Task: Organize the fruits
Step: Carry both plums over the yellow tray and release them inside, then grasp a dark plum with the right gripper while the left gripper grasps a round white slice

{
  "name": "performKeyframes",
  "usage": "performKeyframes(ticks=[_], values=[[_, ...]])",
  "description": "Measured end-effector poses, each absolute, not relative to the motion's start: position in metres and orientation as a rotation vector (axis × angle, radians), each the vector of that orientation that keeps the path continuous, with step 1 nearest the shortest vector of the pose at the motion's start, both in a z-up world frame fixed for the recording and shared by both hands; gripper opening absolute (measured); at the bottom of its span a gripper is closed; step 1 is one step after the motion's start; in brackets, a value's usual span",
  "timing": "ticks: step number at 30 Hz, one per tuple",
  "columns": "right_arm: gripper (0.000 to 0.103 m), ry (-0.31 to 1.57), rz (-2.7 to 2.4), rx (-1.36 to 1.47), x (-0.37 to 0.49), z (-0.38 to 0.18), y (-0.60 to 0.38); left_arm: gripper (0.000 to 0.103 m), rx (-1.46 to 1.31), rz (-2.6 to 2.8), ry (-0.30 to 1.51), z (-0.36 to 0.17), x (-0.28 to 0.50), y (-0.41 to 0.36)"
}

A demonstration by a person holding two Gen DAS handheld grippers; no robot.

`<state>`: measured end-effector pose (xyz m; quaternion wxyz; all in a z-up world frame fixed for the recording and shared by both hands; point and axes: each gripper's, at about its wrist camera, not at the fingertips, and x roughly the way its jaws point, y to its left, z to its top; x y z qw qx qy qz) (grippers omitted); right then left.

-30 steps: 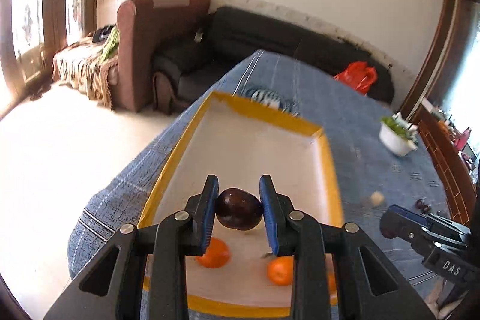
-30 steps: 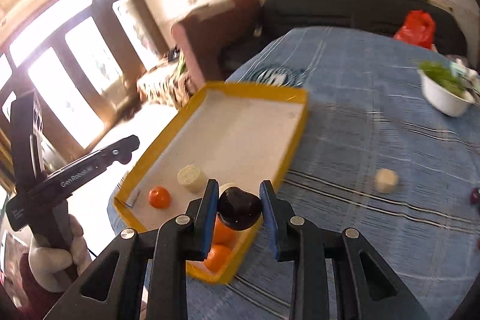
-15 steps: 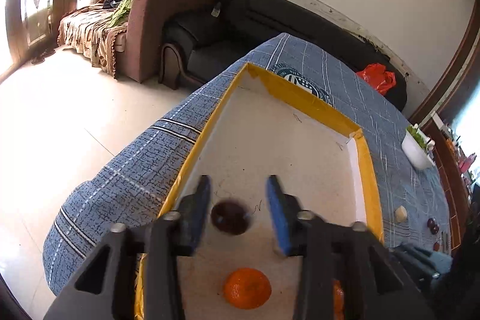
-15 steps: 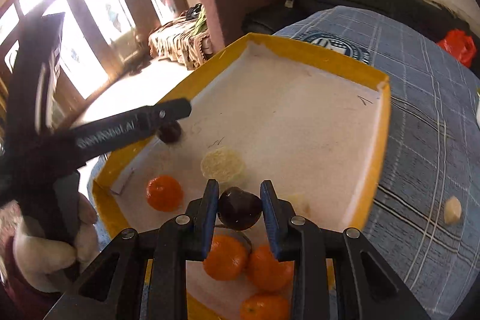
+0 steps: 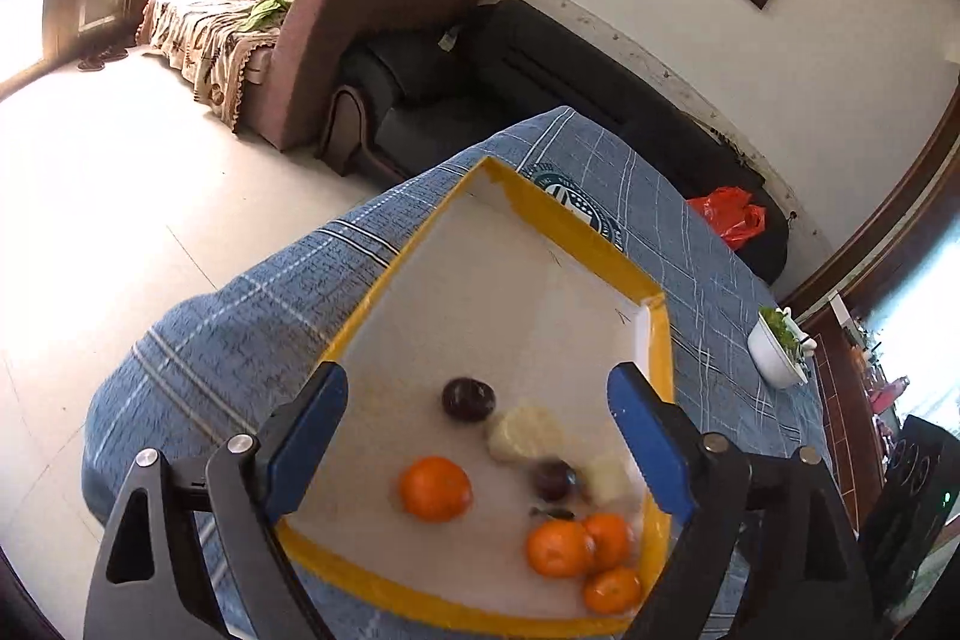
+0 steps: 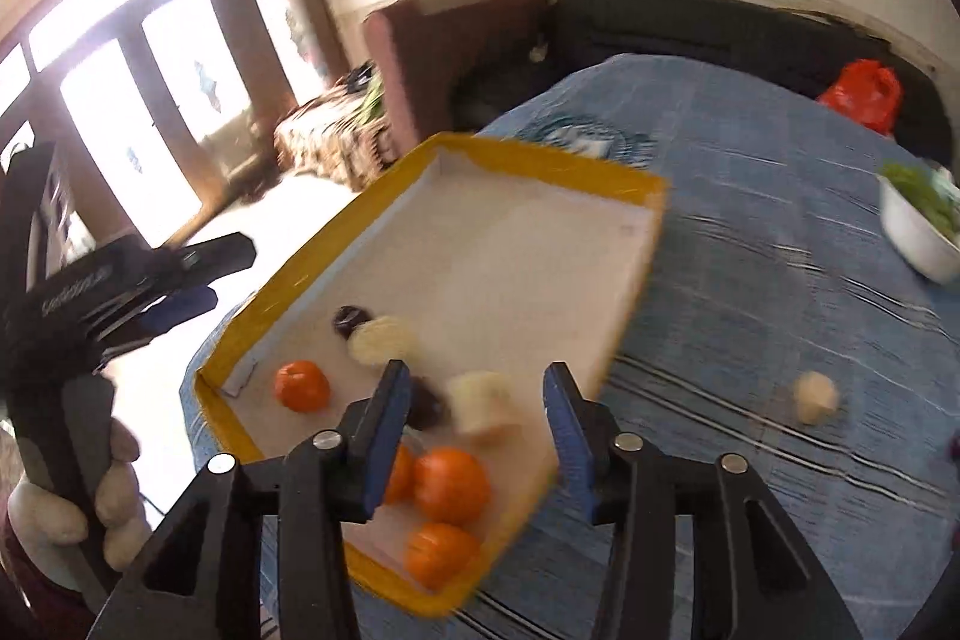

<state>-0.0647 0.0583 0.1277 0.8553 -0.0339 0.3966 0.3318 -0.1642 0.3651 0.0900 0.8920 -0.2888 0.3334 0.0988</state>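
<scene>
Both tools opening, gripping nothing — left tool and right tool hang over the yellow tray, plums evidently released among oranges.

Both dark plums, held 1 second ago, now lie in the yellow tray: the left hand-held gripper and right hand-held gripper are opening, empty.

Woven blue cloth covers the table; matt white tray; glossy dark plum; dimpled oranges.
</scene>
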Motion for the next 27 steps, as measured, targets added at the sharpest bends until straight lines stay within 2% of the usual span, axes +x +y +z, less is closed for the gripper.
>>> performKeyframes(ticks=[7, 20, 27], values=[[0.056, 0.832, 0.563, 0.069, -0.078, 0.127, -0.037, 0.088, -0.602, 0.092, 0.645, 0.104, -0.180, 0.320], [0.056, 0.831, 0.272, 0.267, -0.112, 0.101, -0.215, 0.088, -0.387, -0.145, 0.785, 0.102, -0.165, 0.180], [0.056, 0.819, 0.187, 0.308, -0.113, 0.099, -0.267, 0.088, -0.273, -0.209, 0.832, 0.089, -0.157, 0.125]])
